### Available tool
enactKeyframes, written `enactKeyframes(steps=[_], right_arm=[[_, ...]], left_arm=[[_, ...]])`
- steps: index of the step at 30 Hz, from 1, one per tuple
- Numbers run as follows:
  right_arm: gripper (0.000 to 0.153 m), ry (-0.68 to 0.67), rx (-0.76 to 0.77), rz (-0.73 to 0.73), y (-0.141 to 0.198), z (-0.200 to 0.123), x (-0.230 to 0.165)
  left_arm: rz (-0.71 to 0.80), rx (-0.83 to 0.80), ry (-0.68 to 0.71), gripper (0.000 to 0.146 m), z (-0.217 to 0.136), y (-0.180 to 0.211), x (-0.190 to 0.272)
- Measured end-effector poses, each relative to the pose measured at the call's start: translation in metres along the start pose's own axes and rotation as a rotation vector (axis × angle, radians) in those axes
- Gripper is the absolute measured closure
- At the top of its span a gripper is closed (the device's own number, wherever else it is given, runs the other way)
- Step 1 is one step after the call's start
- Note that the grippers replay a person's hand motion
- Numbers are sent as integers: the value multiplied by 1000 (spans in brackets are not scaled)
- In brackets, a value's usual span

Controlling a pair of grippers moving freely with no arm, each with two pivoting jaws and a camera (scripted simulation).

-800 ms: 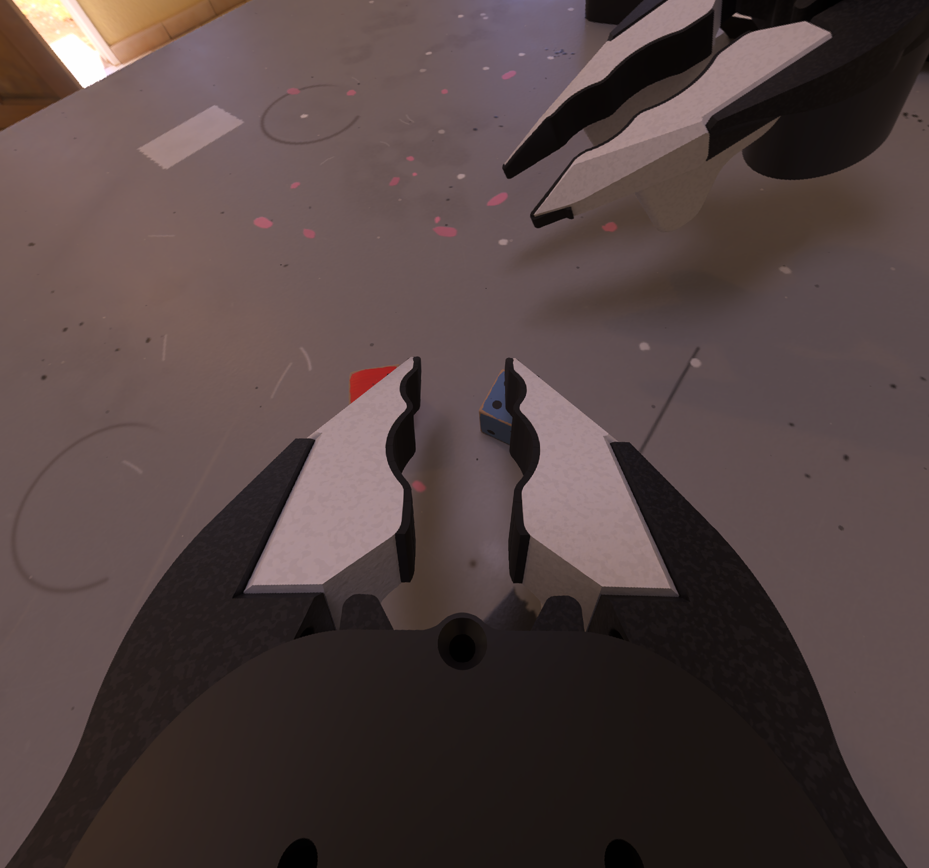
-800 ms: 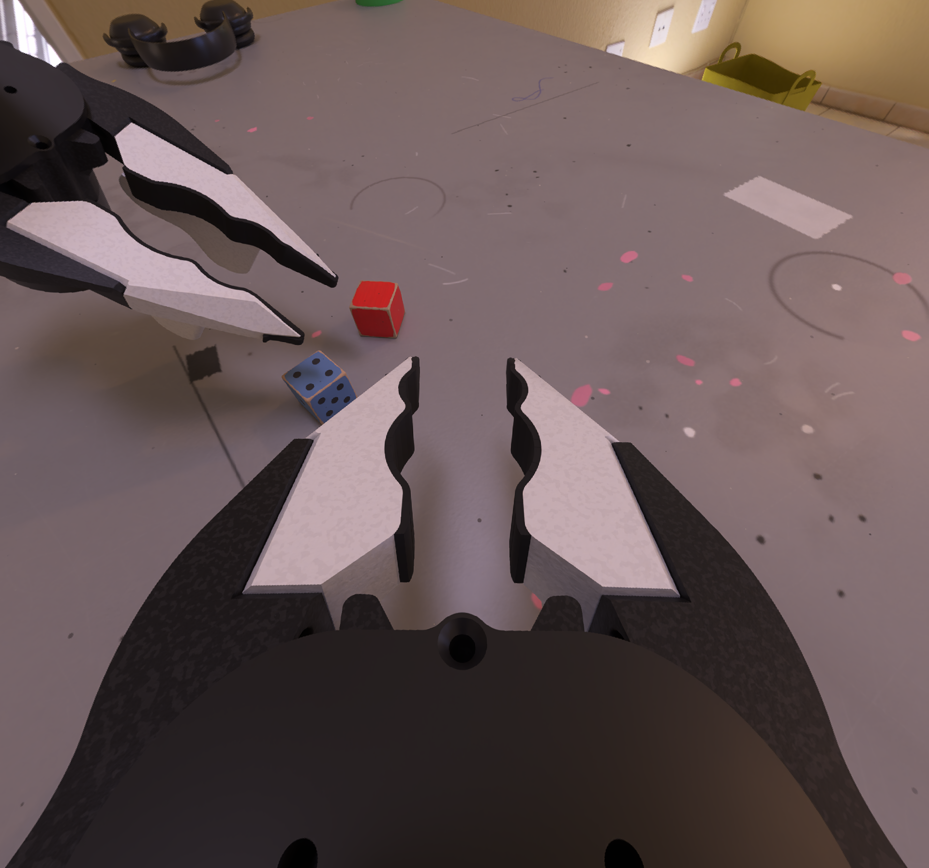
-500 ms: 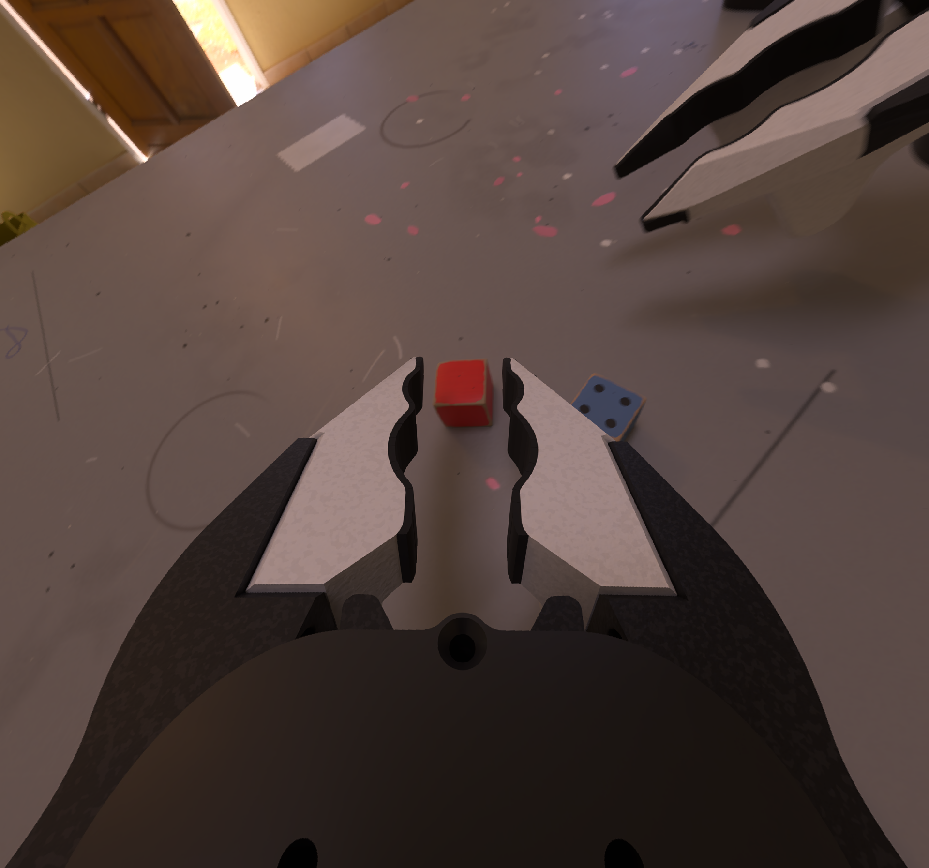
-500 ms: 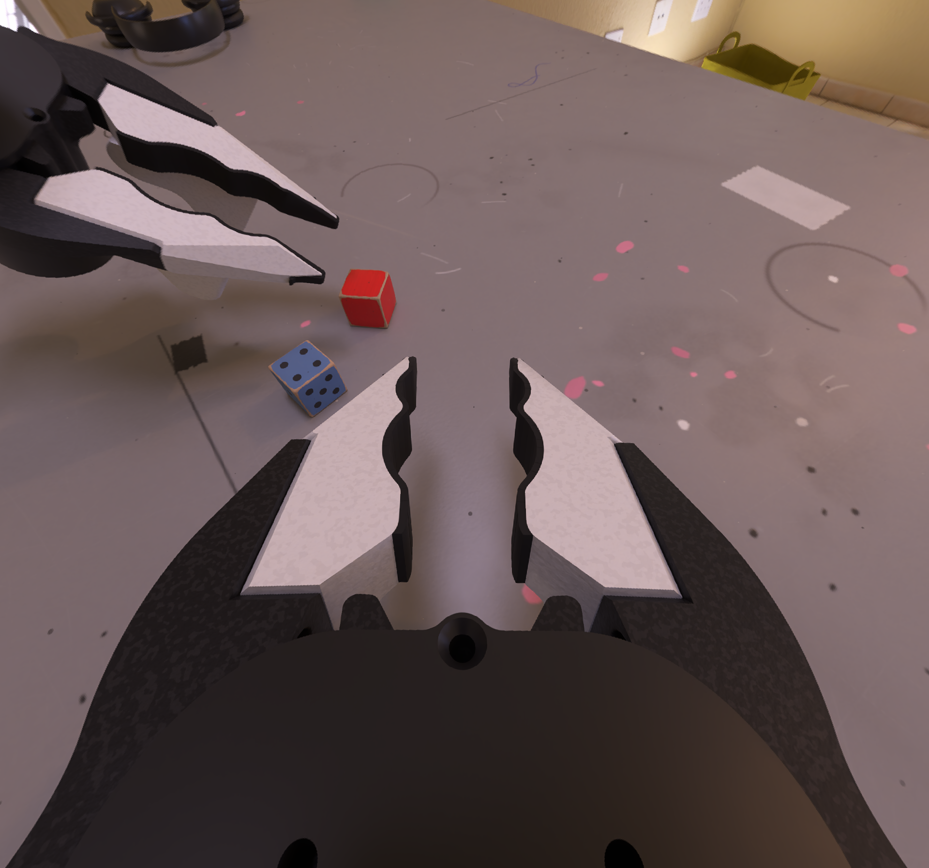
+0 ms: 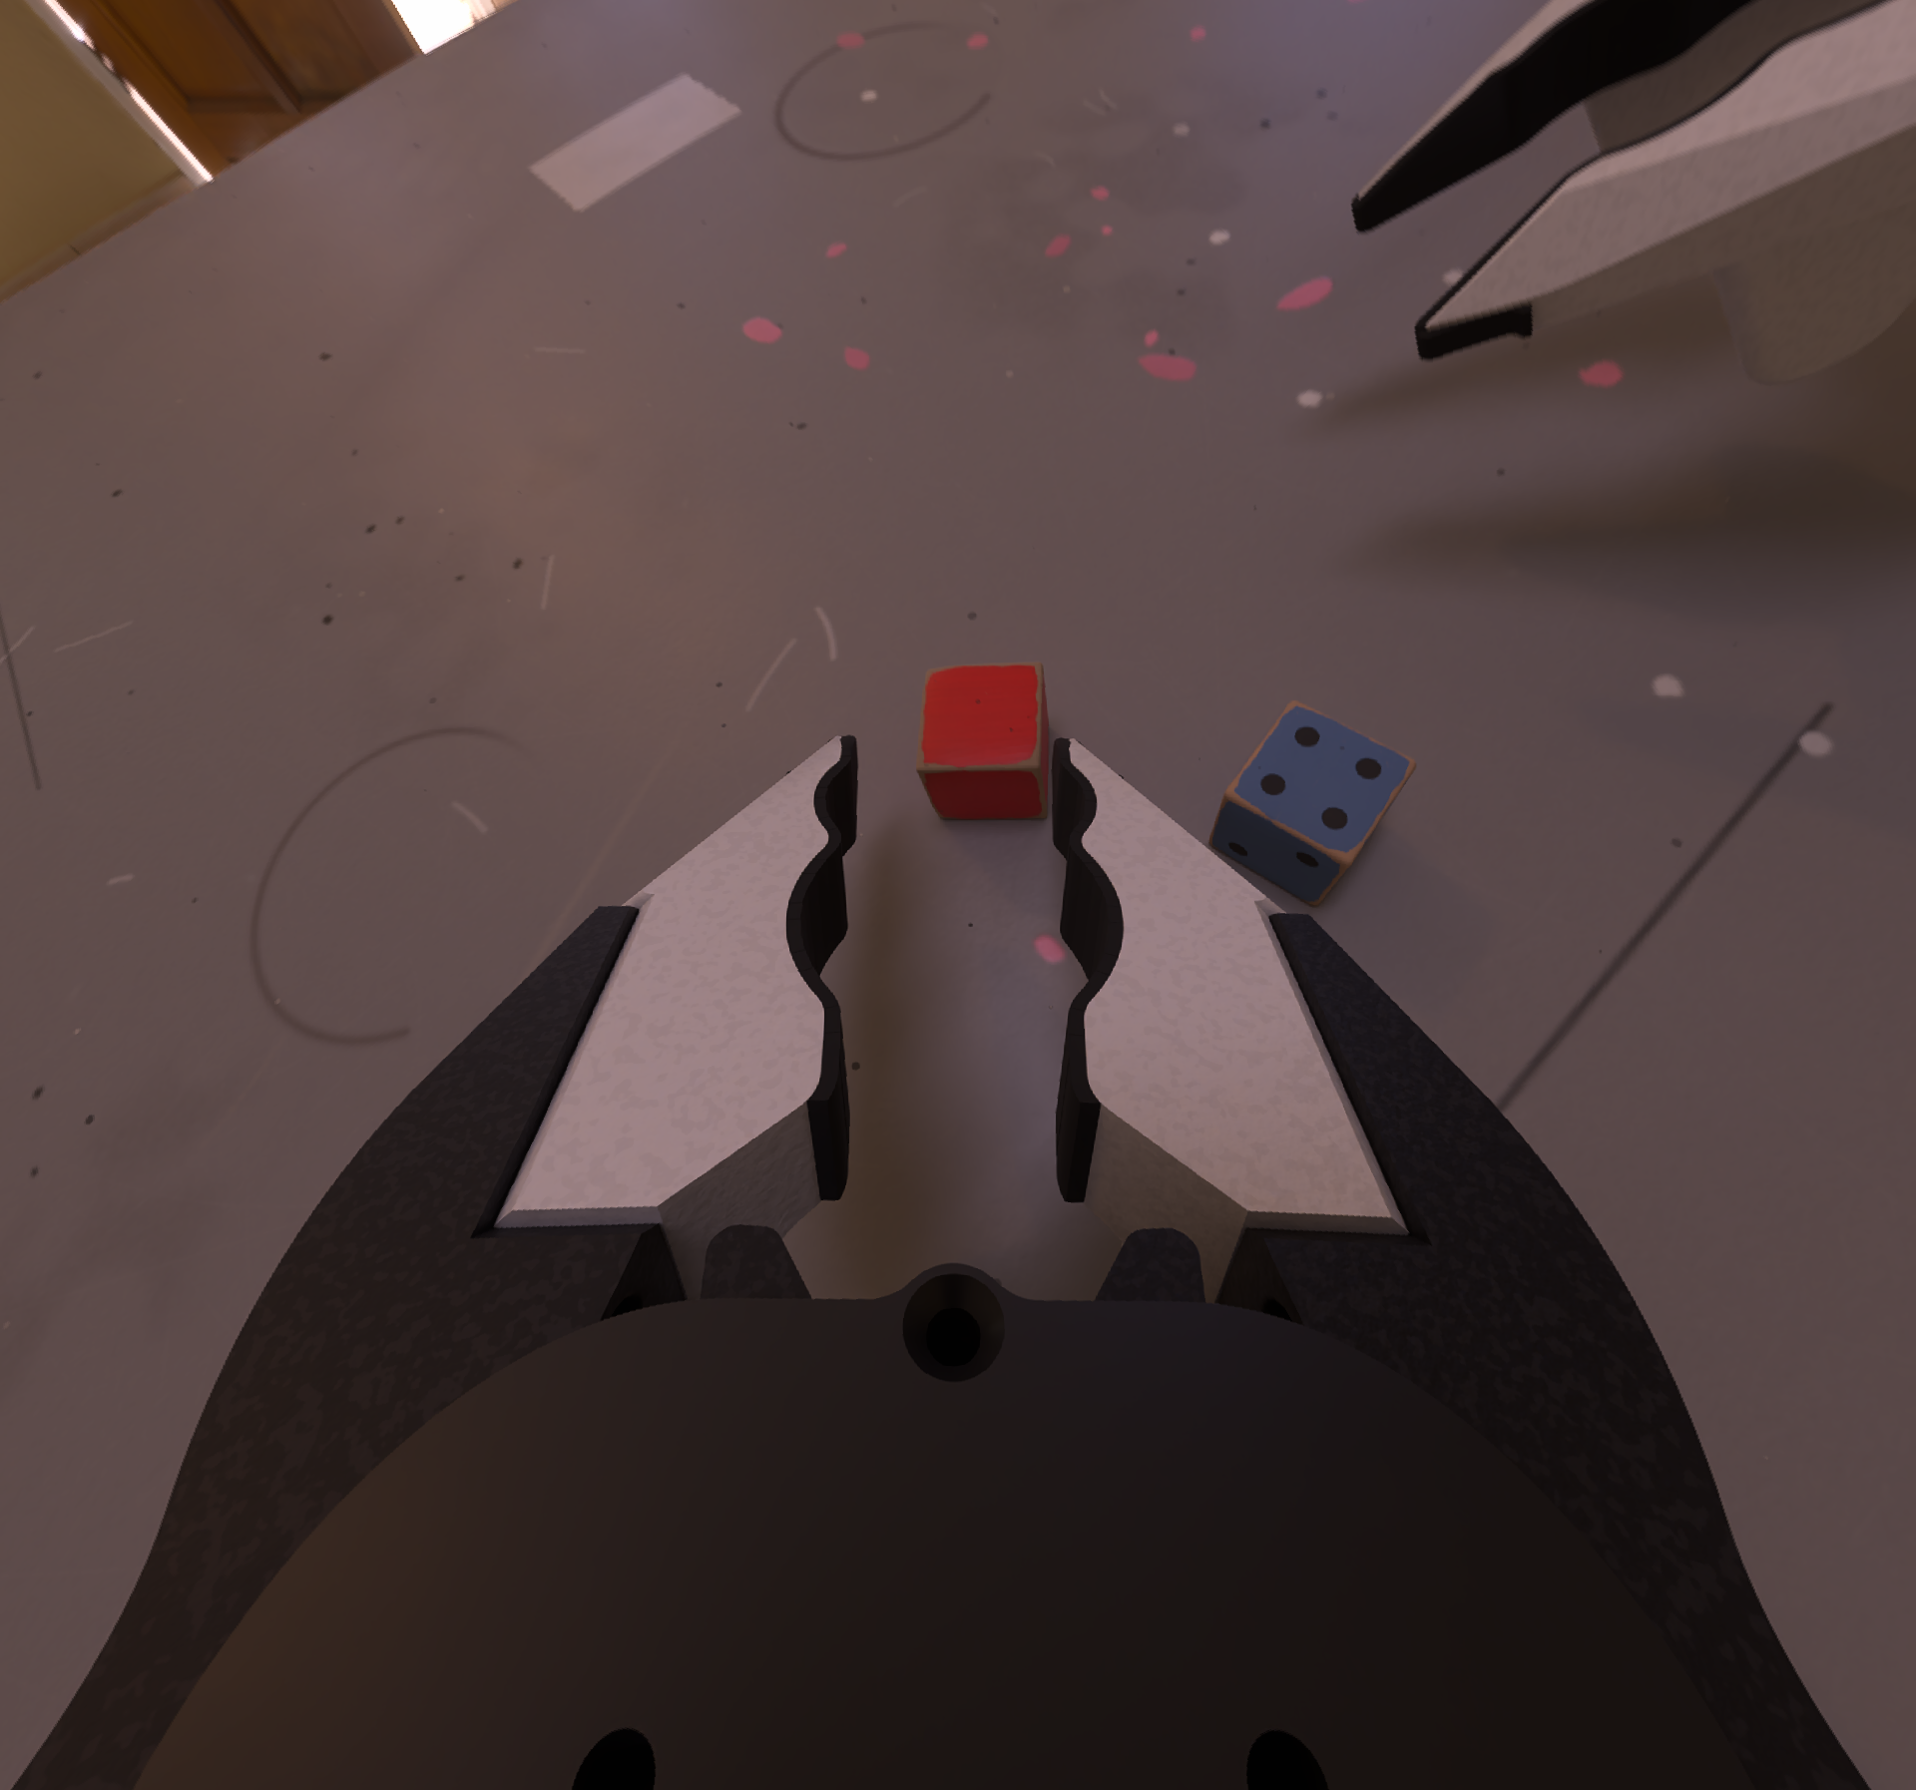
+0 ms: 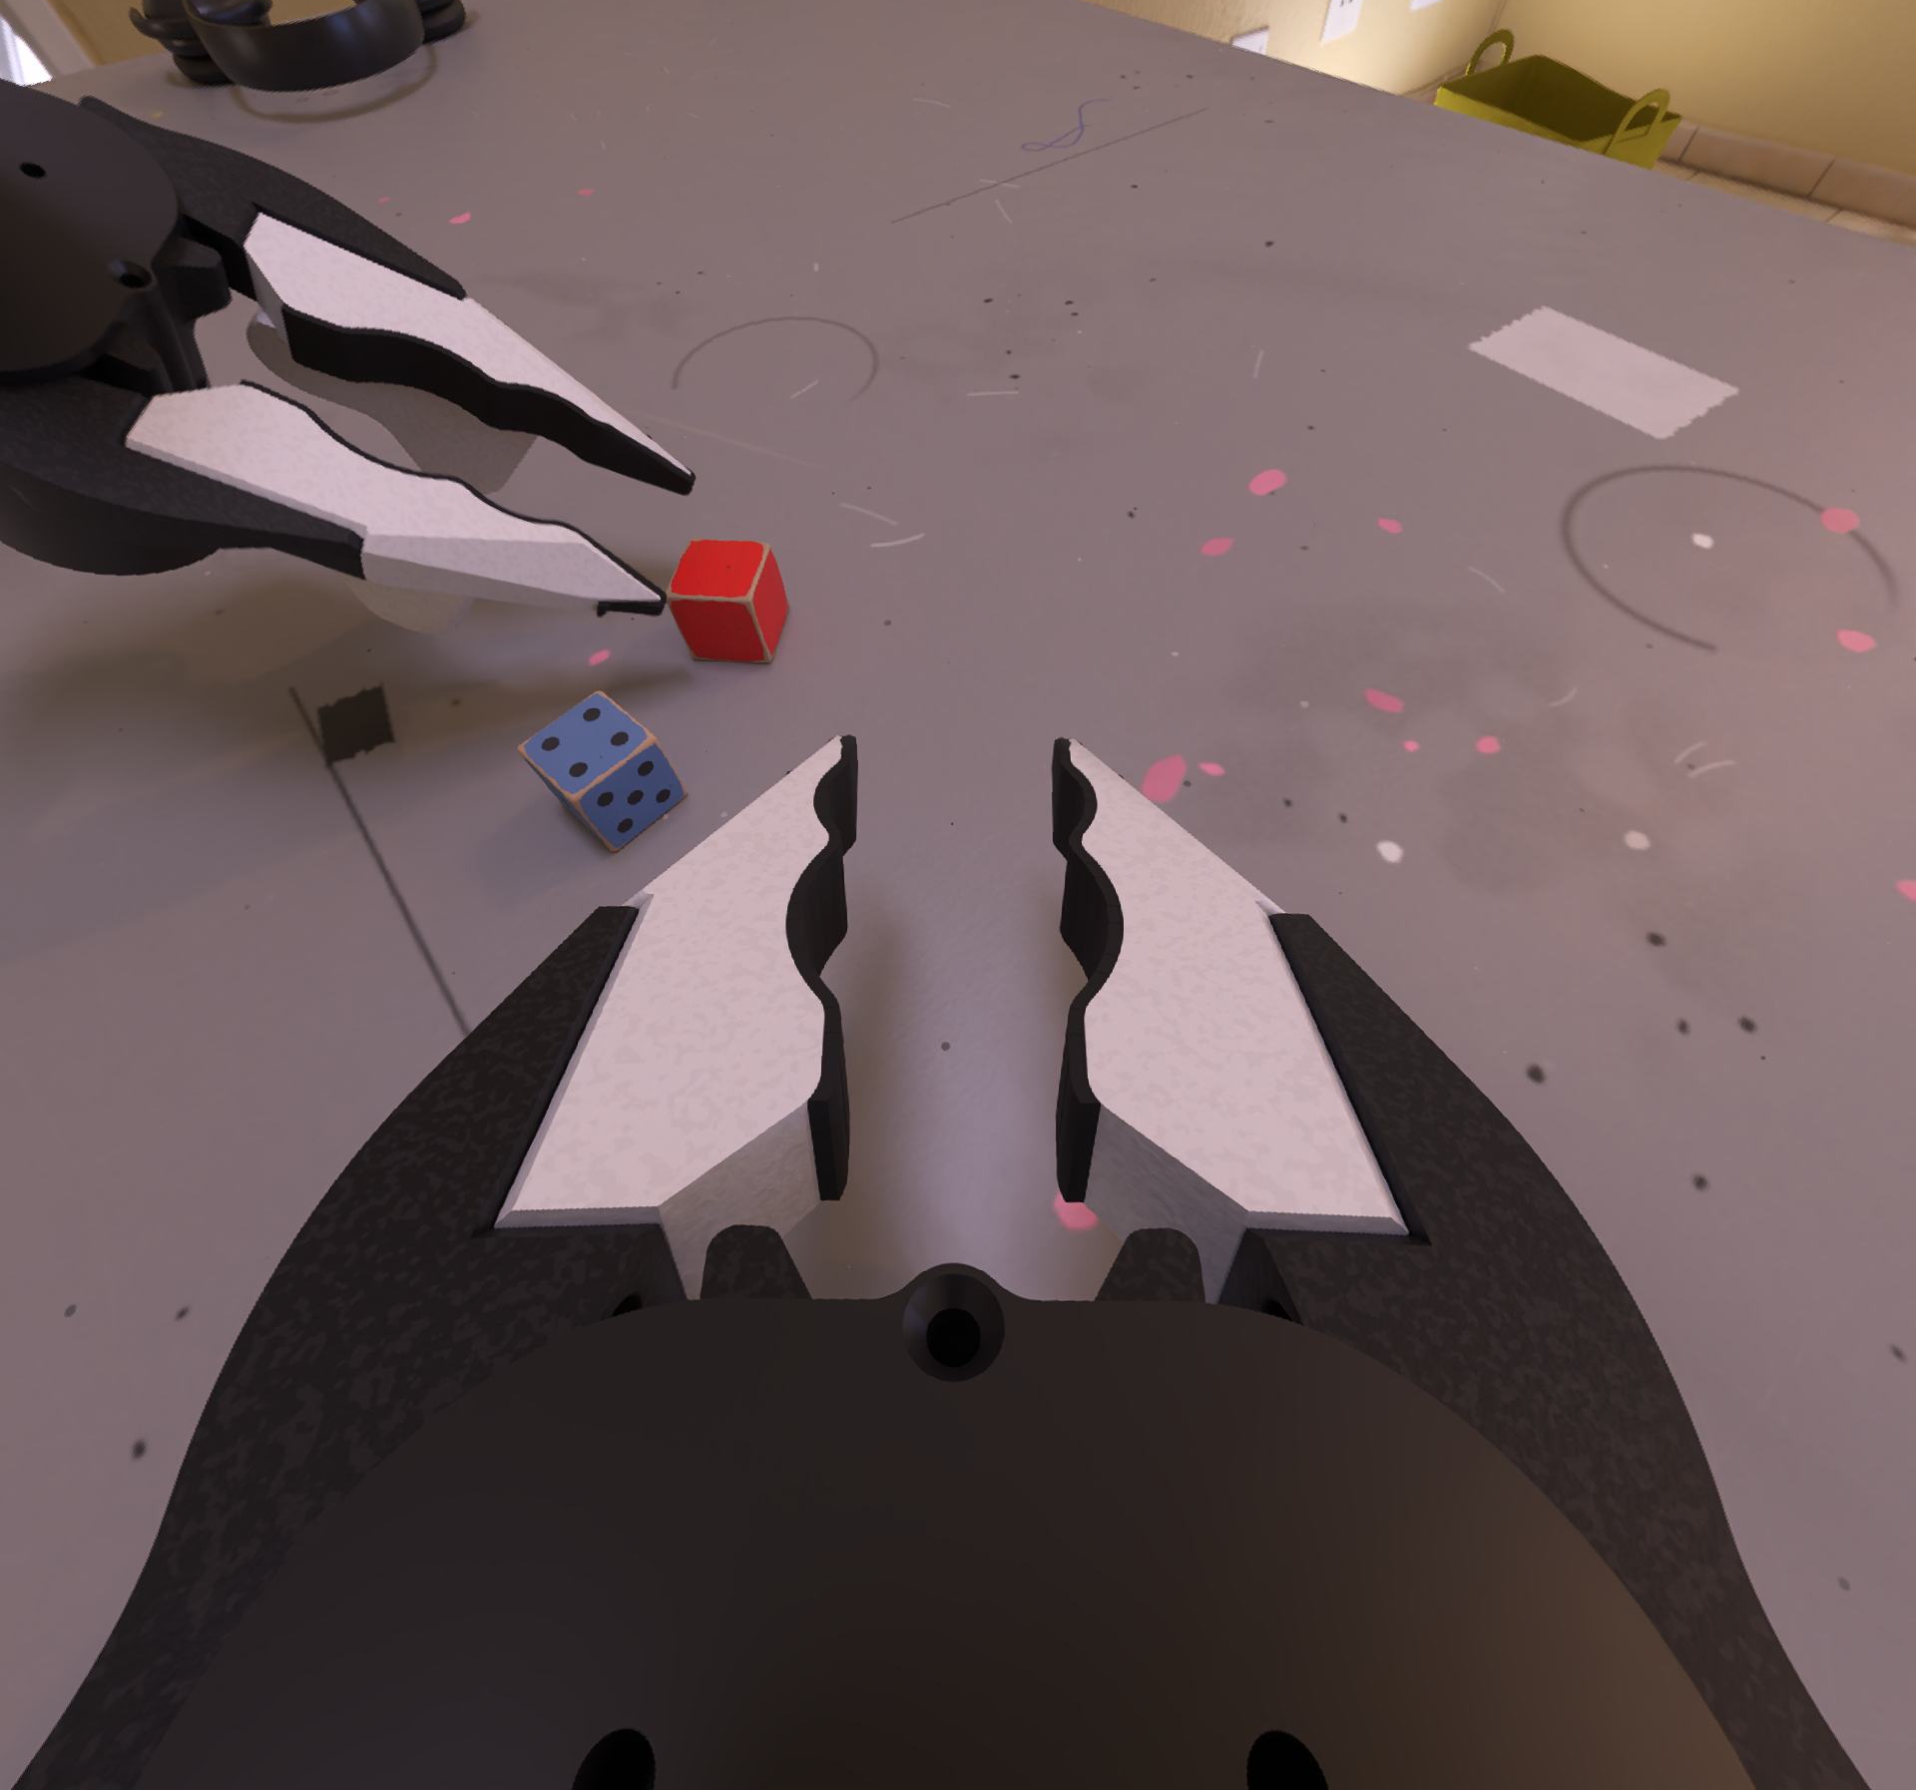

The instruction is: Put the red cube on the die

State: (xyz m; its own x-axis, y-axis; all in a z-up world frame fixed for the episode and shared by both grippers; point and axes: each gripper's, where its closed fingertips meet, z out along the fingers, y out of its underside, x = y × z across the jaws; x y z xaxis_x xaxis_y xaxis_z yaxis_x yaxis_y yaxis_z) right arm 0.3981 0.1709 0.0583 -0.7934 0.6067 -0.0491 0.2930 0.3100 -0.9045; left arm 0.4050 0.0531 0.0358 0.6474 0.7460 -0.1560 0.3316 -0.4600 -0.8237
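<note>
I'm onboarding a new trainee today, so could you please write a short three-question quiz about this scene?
1. True or false: the red cube already sits on the die.
2. Which gripper is nearer the red cube: A) left gripper B) right gripper?
3. Fill in: the die's colour is ____.

Key:
1. False; both rest apart on the table.
2. A; its open fingertips are just short of the cube, which is not yet between them.
3. Blue, with black pips.
</note>
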Motion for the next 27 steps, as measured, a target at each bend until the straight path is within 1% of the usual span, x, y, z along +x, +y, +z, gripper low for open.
enactKeyframes(steps=[3, 8, 12, 13, 14, 15, 18, 21, 25, 27], right_arm=[[115, -3, -2, 8, 1, 0, 0], [115, -10, -10, 5, 2, 2, 0], [115, -70, -2, 5, -2, 0, -11], [115, -94, -6, 5, -2, 0, -15], [116, -118, -15, 1, -1, 0, -20], [116, -133, -27, -7, 0, 1, -24], [117, -165, -75, -33, 8, 8, -36], [118, -203, -125, -62, 16, 18, -51], [121, -158, -202, -153, 25, 29, -57], [123, -160, -231, -191, 28, 32, -60]], left_arm=[[27, -29, -4, 106, 3, 3, 2], [44, -80, -3, 105, 8, 10, 4], [23, -144, 41, 108, 16, 16, 7], [11, -147, 52, 112, 17, 16, 7], [-1, -148, 63, 116, 18, 16, 7], [-12, -148, 71, 118, 19, 16, 7], [-28, -139, 84, 118, 18, 14, 7], [-15, -96, 97, 118, 14, 9, 9], [-3, -66, 111, 118, 8, 7, 9], [0, -55, 107, 118, 4, 5, 7]])
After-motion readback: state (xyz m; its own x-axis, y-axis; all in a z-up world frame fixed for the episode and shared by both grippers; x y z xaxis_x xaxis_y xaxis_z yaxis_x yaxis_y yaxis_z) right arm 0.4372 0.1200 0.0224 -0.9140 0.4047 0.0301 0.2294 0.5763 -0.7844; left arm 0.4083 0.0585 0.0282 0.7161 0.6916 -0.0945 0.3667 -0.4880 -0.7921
